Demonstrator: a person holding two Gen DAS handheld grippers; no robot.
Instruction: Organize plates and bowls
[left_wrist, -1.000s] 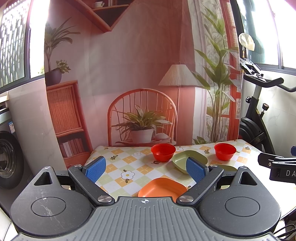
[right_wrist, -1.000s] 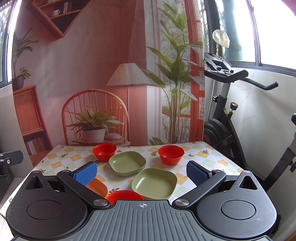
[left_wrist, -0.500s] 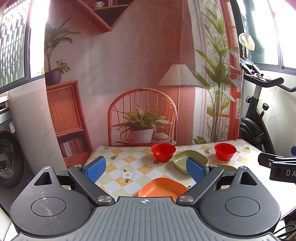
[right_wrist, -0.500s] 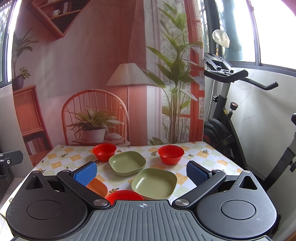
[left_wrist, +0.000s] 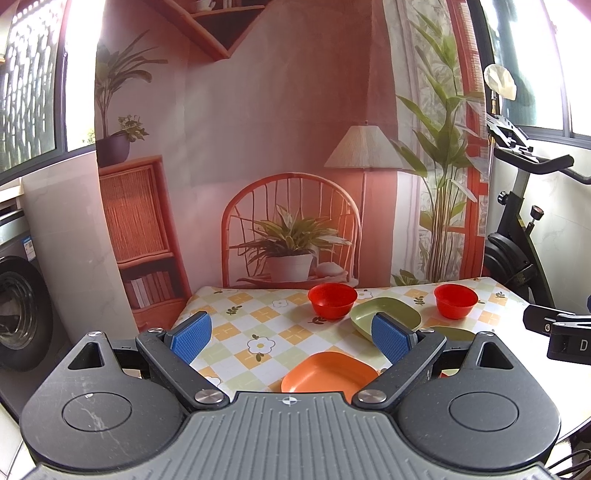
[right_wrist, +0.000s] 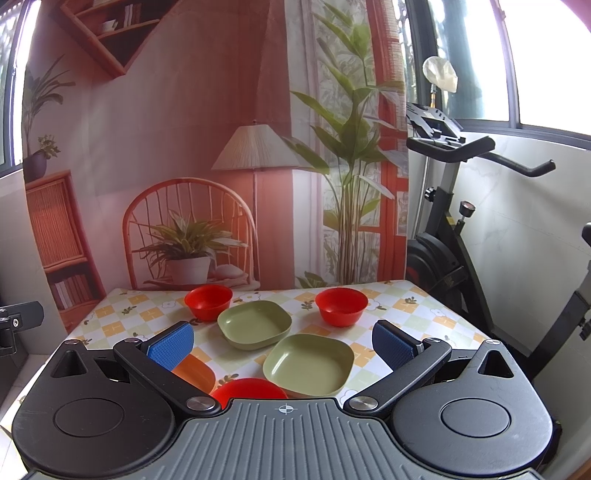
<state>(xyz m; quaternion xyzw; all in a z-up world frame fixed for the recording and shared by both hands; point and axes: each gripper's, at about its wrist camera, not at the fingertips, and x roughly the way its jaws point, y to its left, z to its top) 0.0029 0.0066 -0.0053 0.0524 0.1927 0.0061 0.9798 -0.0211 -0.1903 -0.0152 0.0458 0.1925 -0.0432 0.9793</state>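
On the checked tablecloth stand two red bowls, two green square plates, an orange square plate and a third red bowl at the near edge. My right gripper hovers open above the near green plate, holding nothing. In the left wrist view my left gripper is open over the orange plate, with the red bowls and a green plate beyond.
A printed backdrop of a chair, plant and lamp hangs behind the table. An exercise bike stands to the right, a washing machine to the left. The other gripper's body shows at the right edge of the left wrist view.
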